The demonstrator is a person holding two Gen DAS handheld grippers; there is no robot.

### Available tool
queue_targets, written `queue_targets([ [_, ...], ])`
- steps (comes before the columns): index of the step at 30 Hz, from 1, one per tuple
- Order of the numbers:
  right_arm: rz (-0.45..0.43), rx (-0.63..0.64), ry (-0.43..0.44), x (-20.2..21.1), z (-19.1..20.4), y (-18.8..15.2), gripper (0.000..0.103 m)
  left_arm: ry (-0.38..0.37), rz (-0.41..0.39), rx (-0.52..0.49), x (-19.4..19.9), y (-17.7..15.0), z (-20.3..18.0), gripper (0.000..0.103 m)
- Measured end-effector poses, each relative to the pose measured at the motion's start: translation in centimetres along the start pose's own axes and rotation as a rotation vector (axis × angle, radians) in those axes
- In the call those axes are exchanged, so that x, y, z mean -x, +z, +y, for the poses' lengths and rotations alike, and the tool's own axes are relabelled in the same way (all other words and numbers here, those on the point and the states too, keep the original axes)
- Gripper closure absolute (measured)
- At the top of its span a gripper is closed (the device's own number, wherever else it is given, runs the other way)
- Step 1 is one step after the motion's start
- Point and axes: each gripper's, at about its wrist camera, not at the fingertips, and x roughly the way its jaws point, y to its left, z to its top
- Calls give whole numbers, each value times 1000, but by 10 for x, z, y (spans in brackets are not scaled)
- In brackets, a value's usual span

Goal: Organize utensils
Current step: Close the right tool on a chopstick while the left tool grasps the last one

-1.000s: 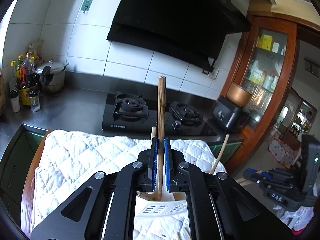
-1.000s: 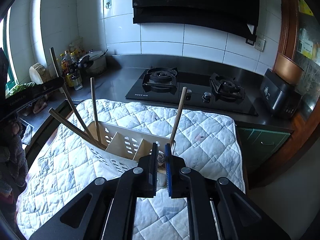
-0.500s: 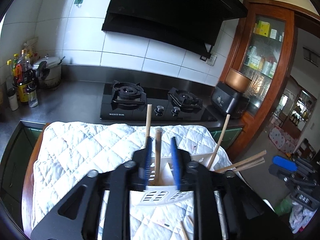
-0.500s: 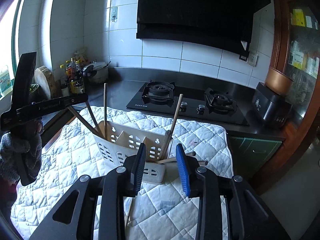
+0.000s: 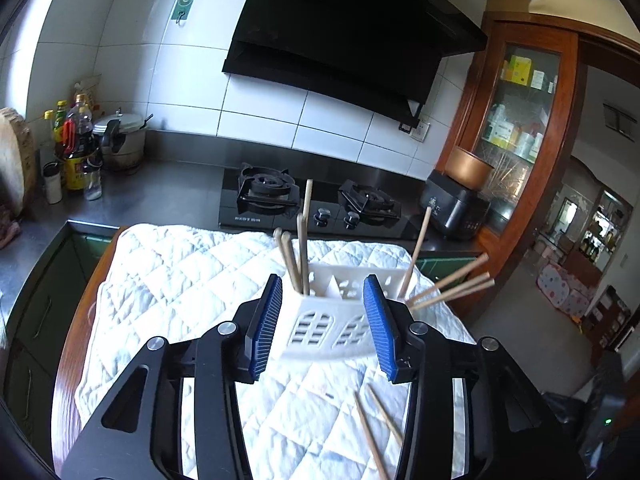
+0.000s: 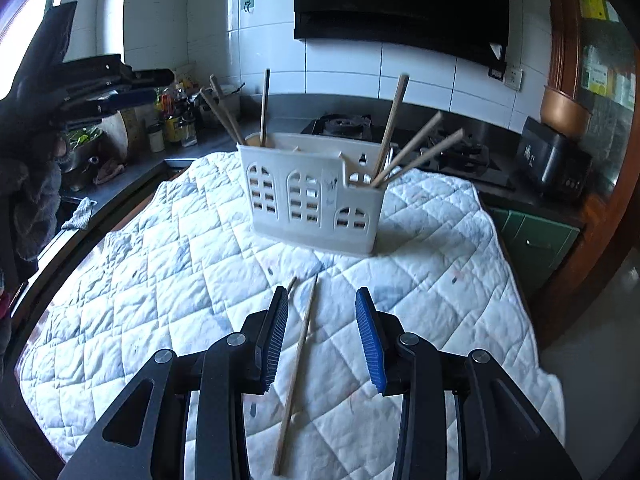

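Now parted and empty, the left gripper (image 5: 324,322) fingers, just opened, frame the white caddy (image 6: 312,194) of chopsticks (image 6: 394,126); the right gripper (image 6: 322,338) fingers, also just opened, hang over a loose chopstick (image 6: 298,364) on the quilted counter (image 6: 160,280).

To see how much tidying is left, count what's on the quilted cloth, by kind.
White slotted plastic utensil caddy: 1
Wooden chopsticks standing in the caddy: 7
Wooden chopsticks lying loose on the white quilted cloth: 2
Total: 10
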Motion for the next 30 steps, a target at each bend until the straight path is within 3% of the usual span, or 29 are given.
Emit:
queue_targets([
  [5,78,-42,28,-17,14,-47,71,25,22,12,21,-41,6,54],
  [11,126,-92,36,-35,23,-77,76,71,51,44,39,-84,15,50],
  [17,153,-123,31,-52,24,-84,83,132,86,46,50,-121,19,48],
  [30,189,-141,0,-66,22,-92,96,119,173,79,46,-167,13,48],
])
